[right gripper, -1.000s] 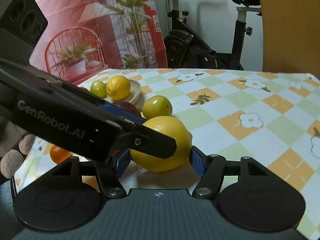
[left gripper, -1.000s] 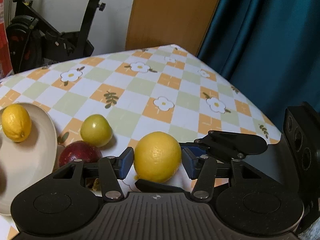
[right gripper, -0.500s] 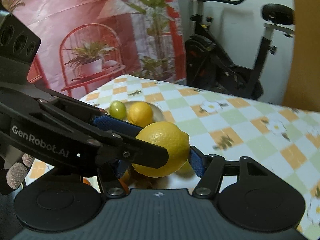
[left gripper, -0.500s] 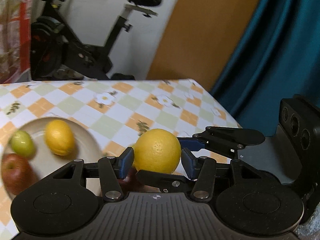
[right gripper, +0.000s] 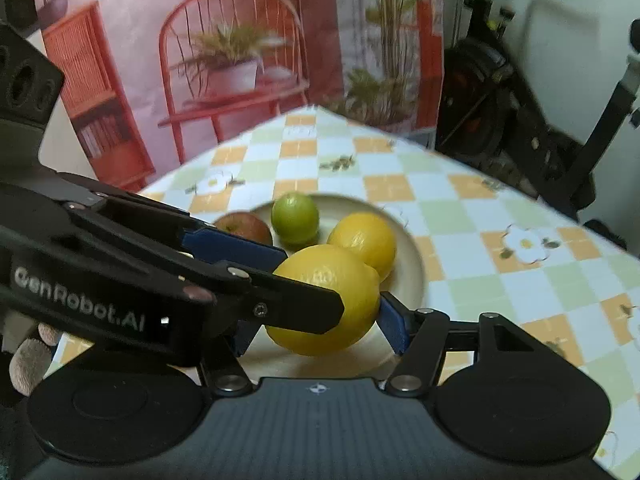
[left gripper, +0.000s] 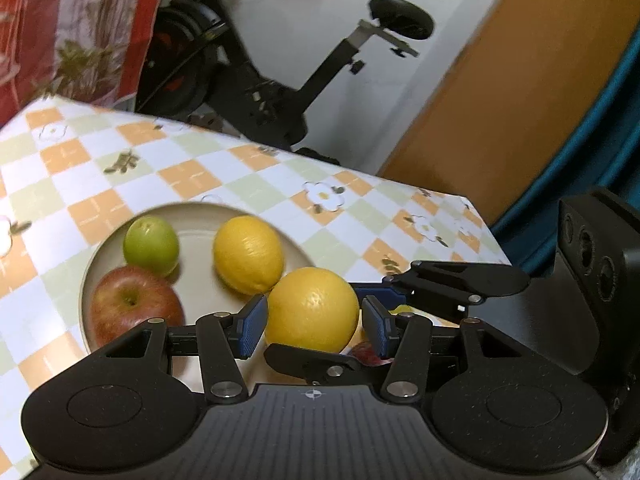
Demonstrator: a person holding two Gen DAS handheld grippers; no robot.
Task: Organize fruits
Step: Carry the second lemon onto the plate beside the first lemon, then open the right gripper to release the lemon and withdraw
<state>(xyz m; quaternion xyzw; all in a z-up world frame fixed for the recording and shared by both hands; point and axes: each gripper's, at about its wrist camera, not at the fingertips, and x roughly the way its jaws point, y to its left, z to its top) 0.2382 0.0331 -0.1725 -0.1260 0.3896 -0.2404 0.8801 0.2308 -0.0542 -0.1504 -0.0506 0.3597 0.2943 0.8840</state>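
Note:
A large yellow lemon is held between both grippers, above the near edge of a beige plate. My left gripper has its blue pads on the lemon's sides. My right gripper is shut on the same lemon from the other direction, and its fingers cross the left wrist view. The plate holds a second lemon, a green fruit and a red apple.
The table has a checkered orange, green and white cloth. A red fruit shows below the held lemon. An exercise bike stands behind the table. A teal curtain hangs at the right.
Both grippers have carried the lemon up off the cloth and leftwards, over the plate. The plate with its three fruits has come into full view.

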